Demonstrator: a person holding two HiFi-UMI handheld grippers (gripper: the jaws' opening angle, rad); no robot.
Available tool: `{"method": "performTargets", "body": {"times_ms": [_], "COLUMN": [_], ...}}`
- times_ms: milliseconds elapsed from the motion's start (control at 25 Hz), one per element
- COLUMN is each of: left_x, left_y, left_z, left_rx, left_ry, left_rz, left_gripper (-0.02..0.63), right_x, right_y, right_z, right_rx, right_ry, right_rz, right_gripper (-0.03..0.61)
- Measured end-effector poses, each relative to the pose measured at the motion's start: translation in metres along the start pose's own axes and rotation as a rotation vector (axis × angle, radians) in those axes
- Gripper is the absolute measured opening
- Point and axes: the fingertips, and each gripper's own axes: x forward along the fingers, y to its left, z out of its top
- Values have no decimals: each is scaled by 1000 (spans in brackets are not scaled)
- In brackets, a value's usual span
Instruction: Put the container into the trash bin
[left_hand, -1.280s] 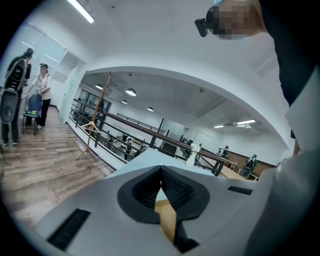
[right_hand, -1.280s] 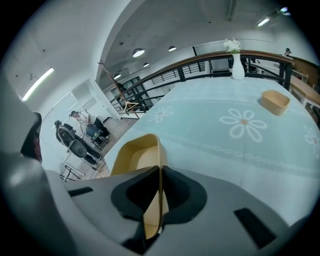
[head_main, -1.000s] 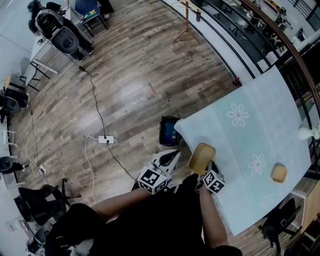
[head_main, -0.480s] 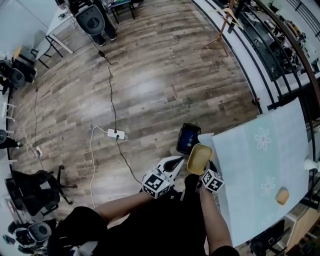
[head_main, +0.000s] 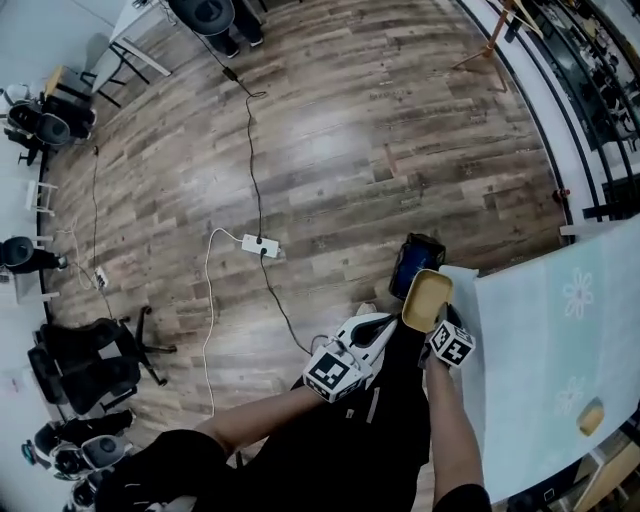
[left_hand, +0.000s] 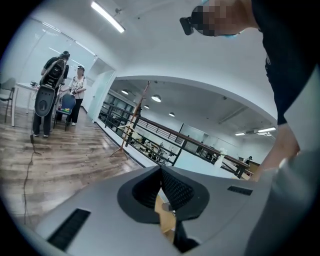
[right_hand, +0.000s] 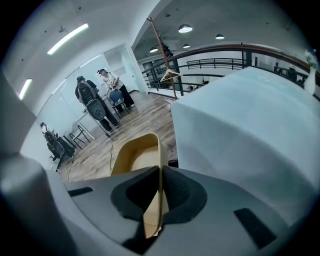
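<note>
A: Wood-plank floor (head_main: 330, 150) filling head view, with table (head_main: 530, 350) under pale flowered cloth at right. Right gripper (right_hand: 160, 169) status?
B: Clamped on container (right_hand: 136, 156). Pinching one thin side wall between nearly closed jaws, with tan tub's hollow lying left of the pads in right gripper view.
A: Whereabouts of container?
B: Off the table, just past the cloth's corner. Held in the air just beside trash bin (head_main: 416, 262); overlapping bin's near edge in head view. Not inside it. Height above bin: cannot tell.
A: And left gripper (left_hand: 161, 171)?
B: Shut, pad against pad, gripping nothing. Hanging left of the right one, low by the person's dark clothing, tips near the container.
A: Anything further out?
B: On floor left of bin: white power strip (head_main: 259, 244) with cables. At far left edge: black office chairs (head_main: 78, 365). On cloth, well apart from both grippers: small tan item (head_main: 590, 416). At far end of room in right gripper view: people (right_hand: 106, 82) standing together.
</note>
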Motion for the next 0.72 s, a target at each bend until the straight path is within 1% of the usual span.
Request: {"method": "performTargets", "body": {"times_ms": [120, 200, 400, 600, 720], "left_x": [7, 13, 31, 40, 47], "left_y": [13, 24, 33, 32, 34], "left_z": [-23, -33, -44, -61, -62], "left_rx": [15, 9, 18, -45, -129], "left_ry": [41, 73, 108, 113, 102], "left_rz": [6, 11, -27, -17, 3], "left_gripper": [14, 14, 14, 14, 14], "right_x": [38, 63, 105, 135, 153], "right_y": [-6, -7, -12, -21, -21], "right_z": [-17, -27, -32, -28, -30], "right_rx": [21, 19, 27, 26, 37], "right_ry": [12, 18, -4, -18, -31], "right_rz": [8, 10, -6, 8, 18], "right_gripper": [44, 44, 46, 46, 46]}}
